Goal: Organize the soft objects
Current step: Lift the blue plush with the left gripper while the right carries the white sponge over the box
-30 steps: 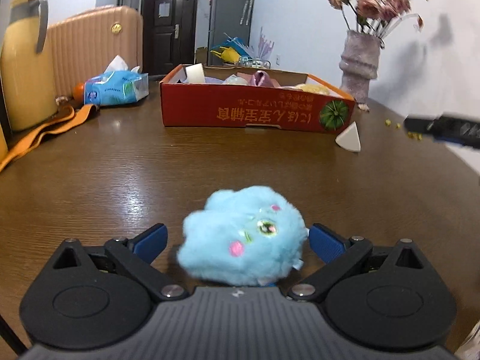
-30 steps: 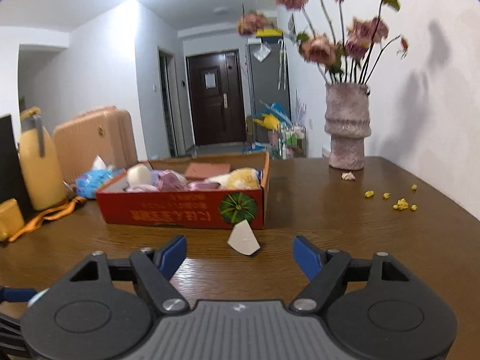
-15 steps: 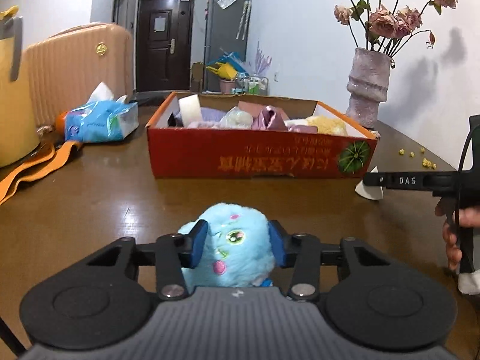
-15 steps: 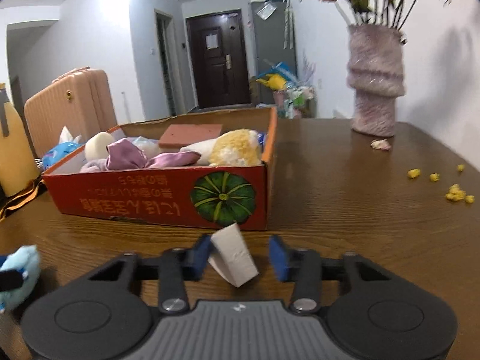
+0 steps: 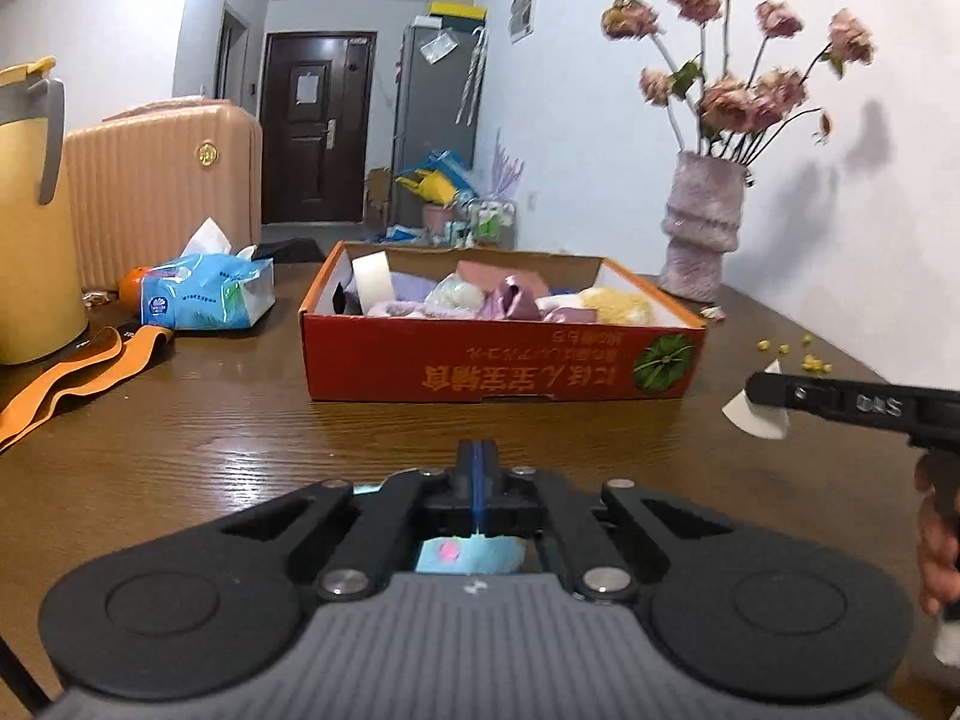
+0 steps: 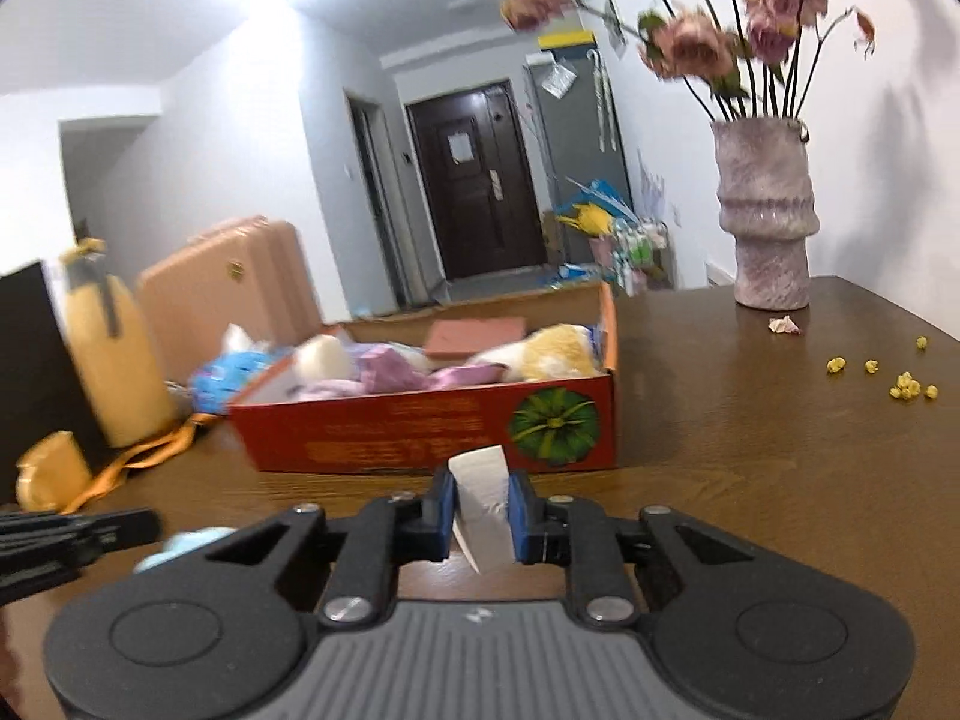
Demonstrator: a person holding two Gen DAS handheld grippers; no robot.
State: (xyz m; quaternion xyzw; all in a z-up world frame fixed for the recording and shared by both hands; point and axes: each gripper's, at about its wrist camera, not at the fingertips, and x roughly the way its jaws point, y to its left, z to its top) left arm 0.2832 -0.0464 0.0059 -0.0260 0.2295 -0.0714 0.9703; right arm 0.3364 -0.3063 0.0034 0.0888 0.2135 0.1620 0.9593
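My left gripper (image 5: 474, 468) is shut on the blue plush toy (image 5: 474, 553). Only a squeezed patch of its fur shows behind the closed pads, raised off the table. My right gripper (image 6: 480, 501) has its jaws closing on a white foam wedge (image 6: 480, 474), both blue pads pressing its sides. The red cardboard box (image 5: 480, 360) with several soft things inside stands just beyond both grippers. In the left wrist view the wedge (image 5: 759, 417) hangs at the right gripper's black finger (image 5: 840, 399). The right wrist view catches the plush (image 6: 180, 543) at lower left.
A vase of dried roses (image 5: 702, 228) stands at the back right, with yellow crumbs (image 5: 804, 357) scattered near it. To the left of the box lie a tissue pack (image 5: 204, 294), an orange strap (image 5: 78, 372) and a yellow jug (image 5: 30, 228). A hand (image 5: 936, 546) holds the right gripper.
The left jaws closed on the blue plush and lifted it. The right gripper moved up to the white wedge, closed on it and raised it.
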